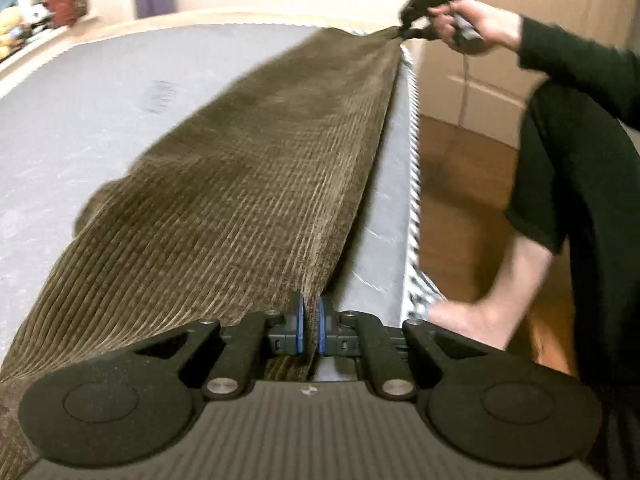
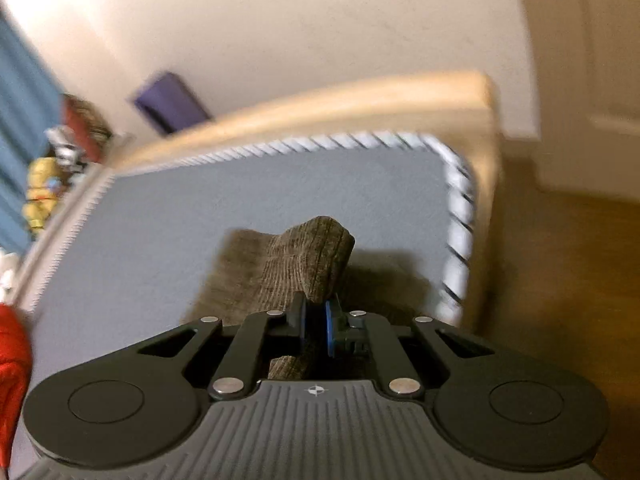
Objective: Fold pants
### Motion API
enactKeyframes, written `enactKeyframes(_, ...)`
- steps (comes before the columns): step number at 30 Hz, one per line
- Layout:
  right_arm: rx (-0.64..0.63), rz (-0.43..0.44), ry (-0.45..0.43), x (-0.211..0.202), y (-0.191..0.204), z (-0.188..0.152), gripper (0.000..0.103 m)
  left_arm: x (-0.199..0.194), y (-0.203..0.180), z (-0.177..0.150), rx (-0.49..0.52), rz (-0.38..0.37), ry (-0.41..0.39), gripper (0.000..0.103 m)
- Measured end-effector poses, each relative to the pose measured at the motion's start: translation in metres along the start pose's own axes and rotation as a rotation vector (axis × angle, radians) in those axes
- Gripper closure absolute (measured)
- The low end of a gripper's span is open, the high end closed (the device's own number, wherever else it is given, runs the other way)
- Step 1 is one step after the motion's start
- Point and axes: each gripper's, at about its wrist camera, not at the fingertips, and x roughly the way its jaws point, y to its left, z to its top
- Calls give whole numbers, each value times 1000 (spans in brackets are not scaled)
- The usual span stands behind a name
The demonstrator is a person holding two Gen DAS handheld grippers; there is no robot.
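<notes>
Left gripper (image 1: 310, 322): blue pads pressed together on near edge of pants (image 1: 240, 184), ribbed olive-brown corduroy pinched between them. Right gripper (image 2: 316, 326): likewise clamped, a bunched hump of same cloth rising just beyond its fingertips; seen from left wrist view, held in a hand (image 1: 468, 24) at far end of cloth, dark sleeve behind.

Pants: stretched long between both grips, one edge raised taut along the right side of grey mattress (image 1: 80, 120), rest draped flat on it. Mattress edged with striped piping (image 2: 456, 216), tan bed frame (image 2: 360, 100) around, wooden floor (image 1: 460, 160) beyond.

Progress, by judgement: early to middle. Legs seemingly laid together lengthwise, both ends gripped. No crosswise fold visible yet. Left to do: bring one end over to the other, lay down, smooth.
</notes>
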Motion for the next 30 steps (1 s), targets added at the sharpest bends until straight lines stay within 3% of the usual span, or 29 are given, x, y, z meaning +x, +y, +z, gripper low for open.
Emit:
enactKeyframes(3,60,-90,94,18,-22,-4,93,19,-5,-2,23,19,82,92)
enactKeyframes(4,53,-105,122,24,-24,-11,87,23,-7,-3,38,30,97,89)
enactKeyframes(5,43,-118,135,28,-25,-13,80,21,-8,-2,48,35,93,88)
enactKeyframes(7,55,-151,102,21,-27,-11,58,7,0,3,5,10,51,68)
enactKeyframes(9,63,-158,45,7,-25,-9,58,-12,12,7,-60,-3,-23,61)
enactKeyframes(11,44,-148,1,-5,-21,-7,58,-28,26,4,-116,-2,-67,61)
enactKeyframes(13,18,-132,-31,-13,-14,-8,58,-36,39,-8,-167,28,-58,63)
enactKeyframes(16,-6,-131,-51,-17,-6,-8,58,-32,52,-27,-220,82,47,78)
enactKeyframes(18,-8,-142,-60,-18,-2,-11,58,-16,51,-48,-192,147,194,82)
enactKeyframes(20,-27,-138,-81,-22,8,-14,58,-19,44,-51,-169,163,179,85)
enactKeyframes(22,-84,-107,-117,-27,25,-20,58,-27,45,-50,-206,142,169,86)
enactKeyframes(25,-156,19,-108,-30,62,-35,58,-46,46,-57,-228,176,128,84)
enactKeyframes(27,-244,152,-63,-30,99,-52,58,-68,58,-62,-316,224,47,83)
enactKeyframes(30,-460,337,-6,-33,158,-91,58,-100,94,-74,-542,339,-90,82)
